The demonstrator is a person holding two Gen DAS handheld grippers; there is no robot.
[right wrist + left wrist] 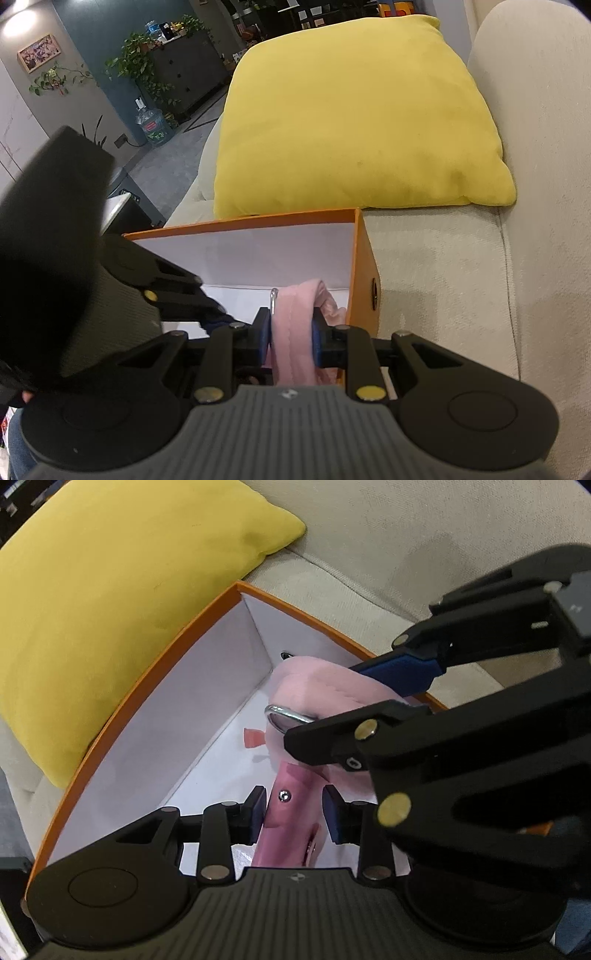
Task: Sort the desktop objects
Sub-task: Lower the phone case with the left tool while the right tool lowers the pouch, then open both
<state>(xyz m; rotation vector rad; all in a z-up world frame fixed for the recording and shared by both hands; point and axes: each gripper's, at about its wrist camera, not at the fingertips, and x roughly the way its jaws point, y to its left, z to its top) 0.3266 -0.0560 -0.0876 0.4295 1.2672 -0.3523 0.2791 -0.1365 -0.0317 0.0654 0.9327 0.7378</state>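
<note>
Soft pink fabric strap with a metal D-ring (pixel 291 332) over an open orange cardboard box with smooth white lining (pixel 258 254), on a beige woven sofa (pixel 443 277), plush yellow velvet cushion (pixel 354 118) behind, right gripper (pixel 290 341) clamped on the strap, left gripper (pixel 295 812) jaws apart around a glossy pink piece (pixel 284 830), not pressing.

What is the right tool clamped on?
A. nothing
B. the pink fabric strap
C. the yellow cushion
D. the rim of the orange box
B: in the right wrist view the right tool has both blue pads pressed on the pink fabric strap, above the orange box.
</note>
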